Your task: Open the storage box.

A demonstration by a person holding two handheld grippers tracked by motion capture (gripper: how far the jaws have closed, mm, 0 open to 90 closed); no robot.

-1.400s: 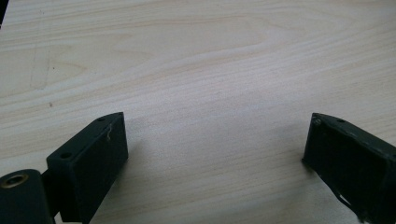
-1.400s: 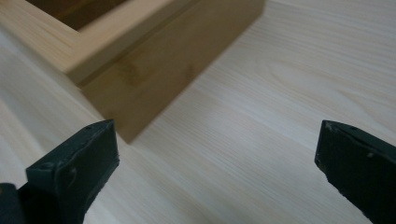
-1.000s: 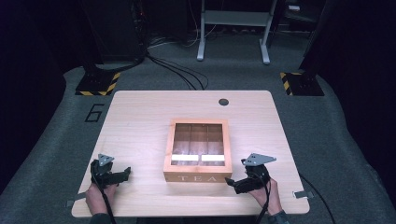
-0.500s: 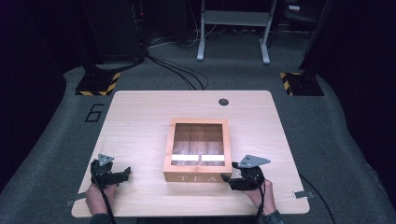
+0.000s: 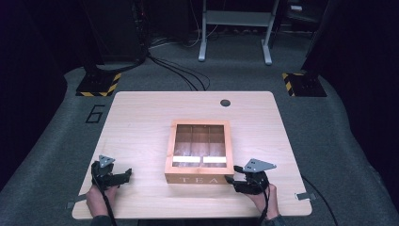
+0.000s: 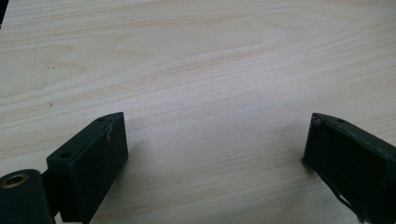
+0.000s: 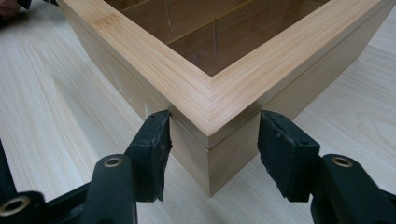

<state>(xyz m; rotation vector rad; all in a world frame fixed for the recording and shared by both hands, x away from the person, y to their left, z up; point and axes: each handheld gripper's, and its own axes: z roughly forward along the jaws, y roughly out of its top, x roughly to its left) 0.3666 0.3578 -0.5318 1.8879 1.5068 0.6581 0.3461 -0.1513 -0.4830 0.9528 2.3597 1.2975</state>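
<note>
Table: bare around centre tea box. Right gripper, lower right, just closed, pinching box's near corner. Left gripper, lower left, spread.

High view overhead facing forward, 2 gripper views close, low, sharing table

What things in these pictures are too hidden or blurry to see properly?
- Inside the tea box: high view, glare on its clear lid panel hides what the compartments hold.
- Far end of the tea box: right gripper view, cut off by the top edge.
- Right hand-held gripper: jaws have just been closing on the box corner; the left pad touches, but whether the right pad presses is unclear.
- Small dark round thing on the table: high view, too small to tell.
</note>
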